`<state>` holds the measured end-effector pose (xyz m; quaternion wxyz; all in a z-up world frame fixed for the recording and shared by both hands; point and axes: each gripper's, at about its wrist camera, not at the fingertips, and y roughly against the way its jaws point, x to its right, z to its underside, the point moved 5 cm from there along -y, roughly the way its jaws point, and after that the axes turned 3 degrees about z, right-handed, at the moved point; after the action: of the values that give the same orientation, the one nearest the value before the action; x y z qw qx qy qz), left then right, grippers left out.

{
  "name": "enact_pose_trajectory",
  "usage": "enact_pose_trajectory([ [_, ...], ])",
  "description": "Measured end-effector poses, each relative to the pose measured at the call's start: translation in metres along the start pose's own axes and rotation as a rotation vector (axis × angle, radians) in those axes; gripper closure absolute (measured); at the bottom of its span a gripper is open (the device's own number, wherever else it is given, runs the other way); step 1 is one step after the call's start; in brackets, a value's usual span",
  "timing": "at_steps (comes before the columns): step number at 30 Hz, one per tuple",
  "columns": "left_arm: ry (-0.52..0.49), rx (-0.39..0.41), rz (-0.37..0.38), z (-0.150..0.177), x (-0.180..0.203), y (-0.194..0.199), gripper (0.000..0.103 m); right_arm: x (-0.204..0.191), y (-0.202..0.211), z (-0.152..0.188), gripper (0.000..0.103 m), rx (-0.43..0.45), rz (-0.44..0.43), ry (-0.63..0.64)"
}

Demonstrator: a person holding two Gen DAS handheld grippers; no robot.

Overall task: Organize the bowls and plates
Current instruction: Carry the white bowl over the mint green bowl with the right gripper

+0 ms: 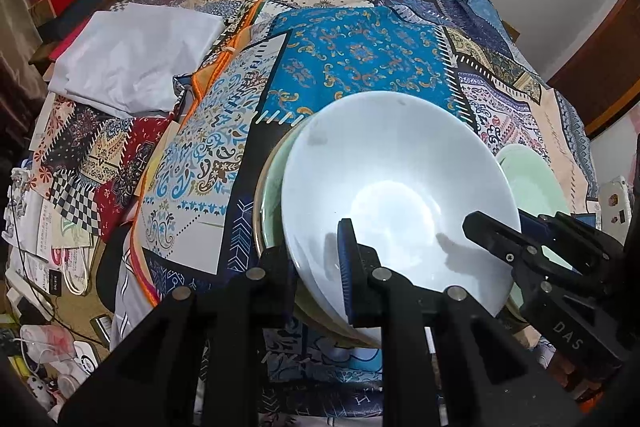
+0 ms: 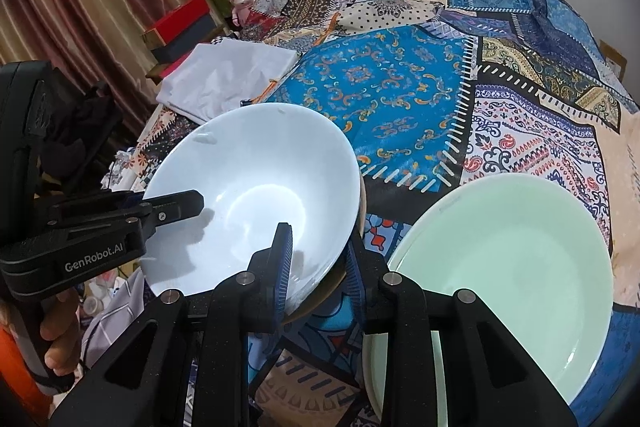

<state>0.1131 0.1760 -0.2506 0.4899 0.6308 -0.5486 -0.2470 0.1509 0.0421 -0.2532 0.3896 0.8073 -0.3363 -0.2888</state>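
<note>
White bowl (image 1: 396,187) is stacked on a green dish and gripped at its near rim by both claws: the left gripper (image 1: 316,267) and the right gripper (image 2: 320,263) are each clamped across that rim. Just right of the bowl, a green plate (image 2: 516,267) is left unstacked on the patchwork cloth (image 2: 400,87).

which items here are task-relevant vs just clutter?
Job:
- white bowl, stacked on other dishes, both claws on its rim
- green dish under it
- mint green plate beside the stack
- left claw, right claw

Lying about:
- folded white cloth
- pink bunny toy
- red box
- patchwork cloth
</note>
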Motion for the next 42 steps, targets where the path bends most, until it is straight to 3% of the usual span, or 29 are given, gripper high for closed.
enact_pose_trajectory([
  [18,0.018,-0.003,-0.007,-0.005,0.001,0.008,0.085,0.007,0.017,-0.001,0.078,0.042,-0.006,0.007],
  [24,0.054,-0.004,0.027,-0.006,-0.004,0.012,0.085,0.011,0.02,0.0,0.077,0.046,-0.004,0.0],
  [33,0.043,0.062,0.043,-0.009,-0.011,0.033,0.085,0.014,0.024,-0.005,0.067,0.066,-0.001,-0.013],
  [42,0.063,-0.018,0.067,0.001,-0.026,0.009,0.071,0.013,0.006,-0.002,0.066,0.021,-0.01,-0.012],
])
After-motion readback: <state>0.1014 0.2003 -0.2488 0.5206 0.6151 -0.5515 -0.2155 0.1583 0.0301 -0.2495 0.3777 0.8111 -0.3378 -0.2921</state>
